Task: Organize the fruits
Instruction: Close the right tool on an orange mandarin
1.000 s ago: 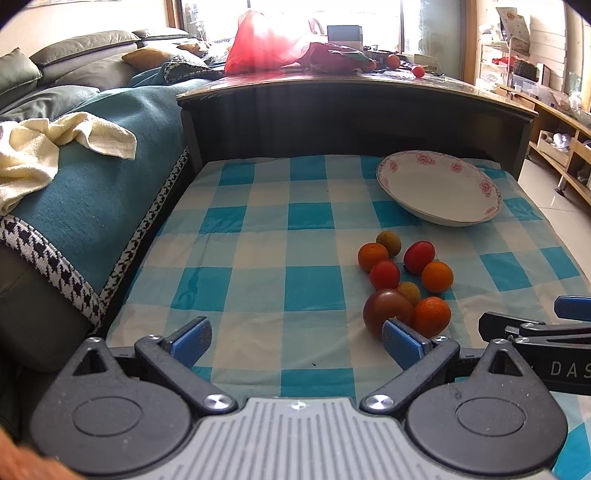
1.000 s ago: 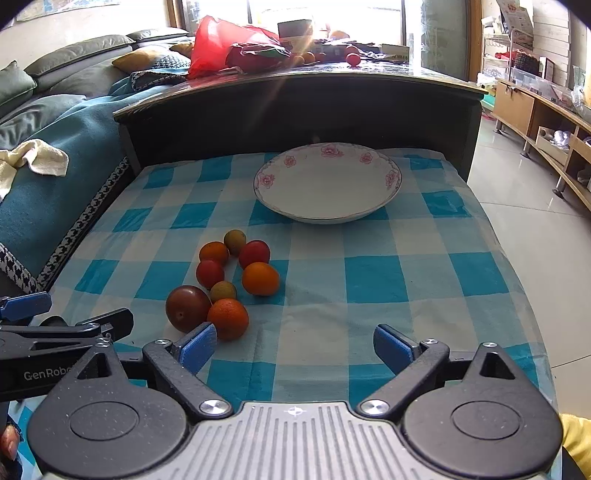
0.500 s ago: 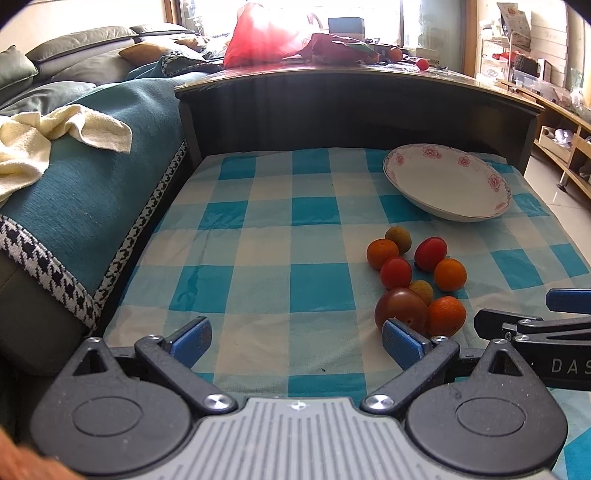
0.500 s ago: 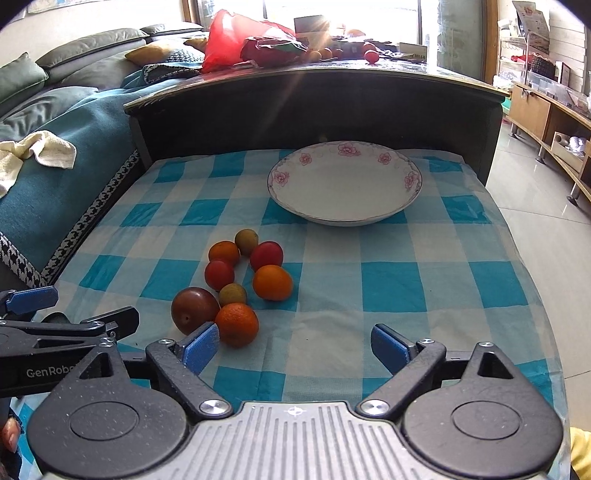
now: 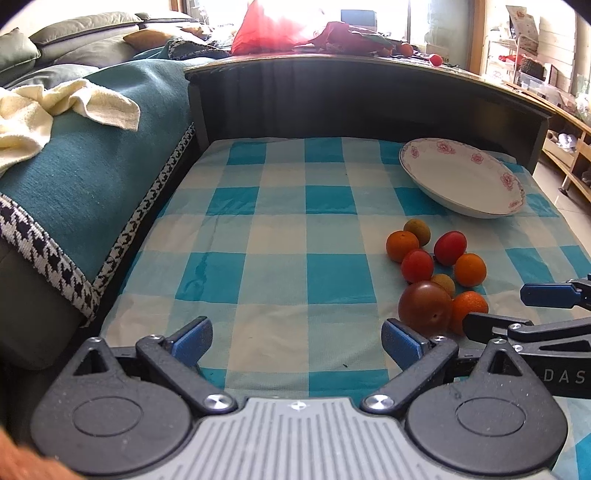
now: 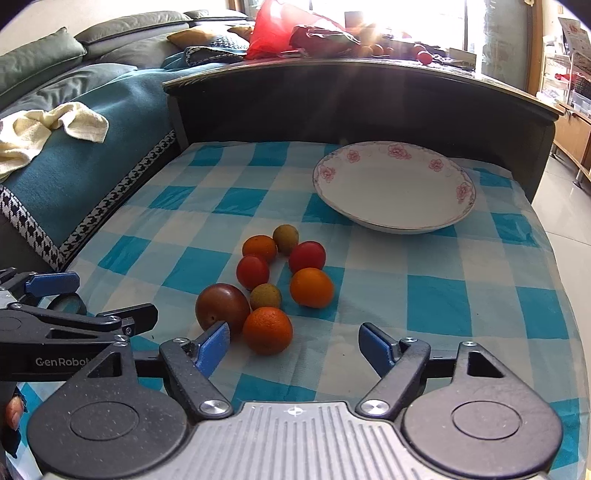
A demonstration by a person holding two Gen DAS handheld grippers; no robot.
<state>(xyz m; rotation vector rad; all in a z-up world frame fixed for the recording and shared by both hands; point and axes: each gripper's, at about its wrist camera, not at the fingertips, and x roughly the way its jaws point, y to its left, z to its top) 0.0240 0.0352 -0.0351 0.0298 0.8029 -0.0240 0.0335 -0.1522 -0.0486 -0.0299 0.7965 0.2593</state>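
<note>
Nothing has been sorted yet: eight fruits [image 6: 273, 280] are clustered on the checked cloth [image 6: 424, 295], near the empty plate [image 6: 395, 192] (farther right). The left claw [image 5: 295, 336] and right claw [image 6: 291, 343] are spread wide, holding nothing.

Daylight poured in from the windows [image 5: 391, 14] at the back, blowing them out to white in both views and washing the red bag [image 6: 273, 29] with haze. In the right wrist view a flare streaked down from the upper right across the dark panel [image 6: 351, 96]. The checked cloth [image 5: 273, 236] was evenly and brightly lit, and the fruits [image 6: 273, 280] cast soft, short shadows toward the camera. Focus was sharp in the middle. Fisheye bending curved straight edges, and the corners darkened to black.
</note>
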